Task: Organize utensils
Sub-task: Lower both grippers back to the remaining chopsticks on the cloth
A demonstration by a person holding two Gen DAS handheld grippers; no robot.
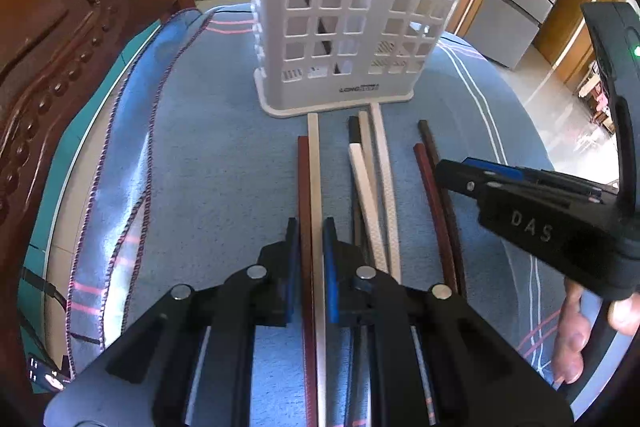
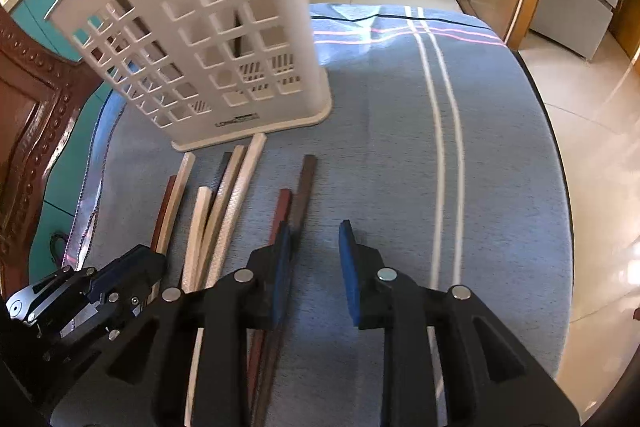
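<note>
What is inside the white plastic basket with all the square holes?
Through the white plastic basket's holes, a few dark slanted sticks show, likely chopsticks. Its walls hide how many, and the bottom cannot be seen.

L gripper (image 1: 311,247), black w/ blue pads, points steeply down, jaws nearly together. R gripper (image 2: 314,251), same build, also tilted steeply down, jaws apart, nothing btwn the pads. Bare fingers (image 1: 572,339) of the person's hand show under the R gripper's body.
</note>
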